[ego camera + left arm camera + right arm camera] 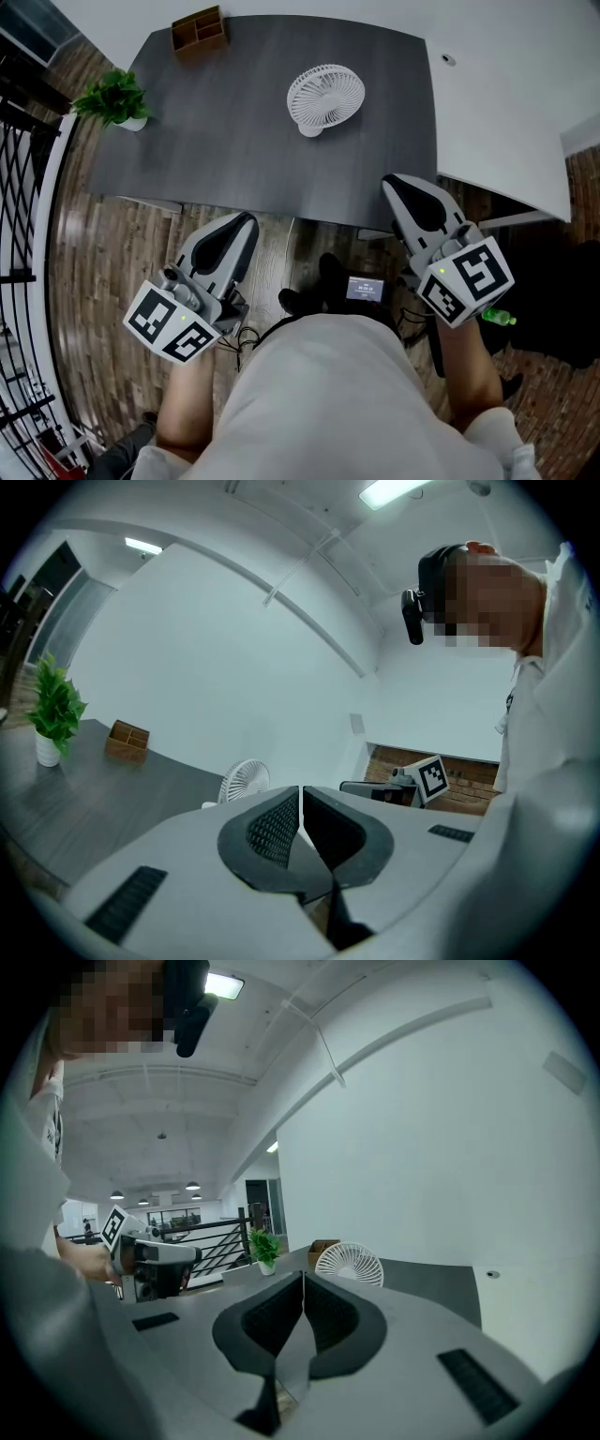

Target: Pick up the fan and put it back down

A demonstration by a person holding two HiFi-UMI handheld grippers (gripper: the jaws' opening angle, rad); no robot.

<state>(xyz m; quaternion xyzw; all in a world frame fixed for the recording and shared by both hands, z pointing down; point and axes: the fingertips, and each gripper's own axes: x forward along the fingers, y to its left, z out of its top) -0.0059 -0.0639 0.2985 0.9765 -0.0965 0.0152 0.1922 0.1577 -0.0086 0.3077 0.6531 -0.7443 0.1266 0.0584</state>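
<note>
A small white desk fan [324, 97] stands on the dark grey table [244, 159], toward its far middle. It also shows as the fan [246, 781] in the left gripper view and the fan [350, 1263] in the right gripper view. My left gripper [246, 223] is held short of the table's near edge, its jaws shut with nothing between them. My right gripper [394, 187] hovers at the near right edge, also shut and empty. Both are well apart from the fan.
A potted green plant [116, 98] sits at the table's left end and a brown wooden organiser [198, 29] at the far left corner. A white table [506, 103] adjoins on the right. Black railing [19, 187] runs along the left over wood flooring.
</note>
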